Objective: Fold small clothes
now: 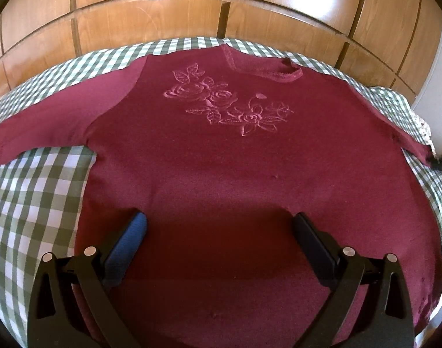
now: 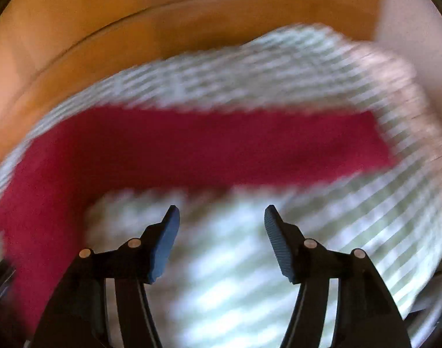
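The shirt (image 1: 209,156) is dark red, with a flower pattern (image 1: 229,101) on the chest. It lies flat and spread out on a checked cloth (image 1: 32,191), face up. The left gripper (image 1: 219,223) is over the lower part of the shirt body, with its jaws spread wide and nothing between them but the fabric below; whether the pads touch the fabric is not clear. The shirt's long axis runs away from this gripper: the collar (image 1: 267,69) is at the far end and the hem is near. One sleeve (image 1: 43,127) goes out to the left and the other goes off to the right edge.

In the right wrist view the picture is blurred. The right gripper (image 2: 222,214) has its jaws apart and holds nothing. It is over the checked cloth (image 2: 235,261), and a sleeve (image 2: 221,145) lies just beyond it, running across the view from left to right.

Behind the cloth stands a wooden panel wall (image 1: 162,14). Nothing lies on the shirt.
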{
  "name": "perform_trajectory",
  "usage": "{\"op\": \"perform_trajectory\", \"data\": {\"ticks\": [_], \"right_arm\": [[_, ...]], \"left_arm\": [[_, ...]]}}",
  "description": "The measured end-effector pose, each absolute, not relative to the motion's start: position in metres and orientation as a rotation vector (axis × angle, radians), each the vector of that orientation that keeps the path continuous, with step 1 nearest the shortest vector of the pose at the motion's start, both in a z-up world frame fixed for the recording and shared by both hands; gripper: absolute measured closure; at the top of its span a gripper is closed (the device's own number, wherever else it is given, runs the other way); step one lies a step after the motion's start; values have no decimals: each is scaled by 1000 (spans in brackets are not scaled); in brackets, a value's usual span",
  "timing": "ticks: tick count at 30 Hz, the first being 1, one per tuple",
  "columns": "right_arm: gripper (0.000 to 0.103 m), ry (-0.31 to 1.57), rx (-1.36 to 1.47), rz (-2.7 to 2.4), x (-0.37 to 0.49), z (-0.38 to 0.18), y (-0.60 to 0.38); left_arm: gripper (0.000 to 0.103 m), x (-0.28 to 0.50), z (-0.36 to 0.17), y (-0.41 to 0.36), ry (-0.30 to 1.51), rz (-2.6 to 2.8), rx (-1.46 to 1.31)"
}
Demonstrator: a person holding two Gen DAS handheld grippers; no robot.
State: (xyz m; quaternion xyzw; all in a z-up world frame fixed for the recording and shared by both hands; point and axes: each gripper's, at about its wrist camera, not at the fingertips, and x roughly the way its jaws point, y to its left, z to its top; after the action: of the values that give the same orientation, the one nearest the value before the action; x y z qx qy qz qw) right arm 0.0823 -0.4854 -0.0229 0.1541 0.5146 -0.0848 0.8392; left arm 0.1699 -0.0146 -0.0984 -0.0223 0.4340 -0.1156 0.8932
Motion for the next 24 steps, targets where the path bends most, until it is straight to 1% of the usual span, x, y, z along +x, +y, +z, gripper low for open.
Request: {"op": "perform_trajectory", "data": {"ticks": [3,7,10,11,12,13,14,17,21,22,24], "right_arm": [[49,1170,358,-33,48,-37,-432],[49,1194,344,11,-5,-41,-386],[49,1248,341,47,-31,-49,-363],[57,1261,295,37,-38,-52,-354],[82,1268,258,8,-42,-56,-350],[92,1269,269,11,-43,-55,-349],[95,1255,290,11,-46,-50,-350],[96,1211,270,14,-55,-33,-355],[95,1312,227,-15,-58,-58,-359],[94,1320,237,-13,-55,-60,-360],[78,1302,278,-5,-51,-54,-365]], "left_arm": [[4,166,-97,-12,895,-248,-60],[4,158,-96,-6,881,-254,-77],[4,151,-95,-2,869,-254,-86],[4,149,-94,-1,866,-254,-87],[4,147,-94,0,863,-253,-88],[4,145,-94,1,860,-249,-89],[4,142,-94,3,858,-243,-86],[4,135,-94,8,863,-225,-66],[4,123,-96,12,846,-230,-50],[4,123,-97,11,845,-228,-38],[4,125,-96,12,850,-225,-37]]}}
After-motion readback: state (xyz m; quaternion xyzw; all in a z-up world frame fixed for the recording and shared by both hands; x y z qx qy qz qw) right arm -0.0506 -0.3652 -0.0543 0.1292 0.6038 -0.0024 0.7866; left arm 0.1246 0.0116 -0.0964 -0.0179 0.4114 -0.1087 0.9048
